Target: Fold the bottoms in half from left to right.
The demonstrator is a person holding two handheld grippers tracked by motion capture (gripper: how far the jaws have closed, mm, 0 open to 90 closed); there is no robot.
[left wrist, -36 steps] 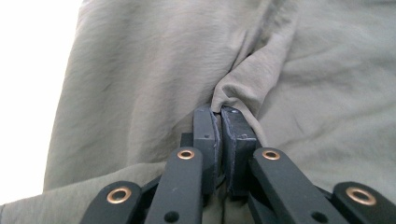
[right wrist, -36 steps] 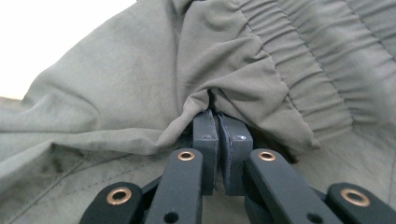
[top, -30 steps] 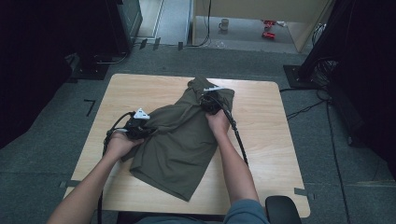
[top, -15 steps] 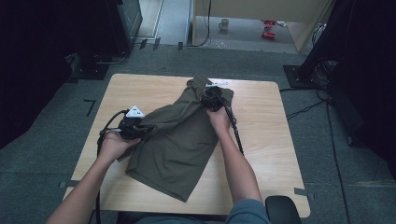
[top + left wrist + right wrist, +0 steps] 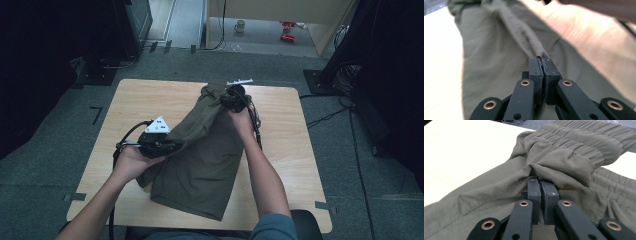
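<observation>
2 grippers held one pair of olive shorts [image 5: 205, 155] on the wooden table [image 5: 295, 165]. Compared with the high view a second earlier, the left gripper [image 5: 172, 146] had risen and drawn the cloth's left edge up off the table, toward the table's left edge, while the right gripper [image 5: 227, 100] had lifted slightly near the far edge. The cloth between them had pulled tauter, which suggests the shorts were being lifted to spread or fold them. In the left gripper view, the left gripper [image 5: 541, 61] had its jaws pressed together on a ridge of fabric running away from the tips; the person's other forearm [image 5: 599, 42] crossed behind it. In the right gripper view, the right gripper [image 5: 541, 182] was likewise clamped on a gathered bunch of fabric just below the elastic waistband [image 5: 584, 142]. The waistband end lay near the middle of the table's far edge; the leg end reached toward the near edge, still resting on the wood.
</observation>
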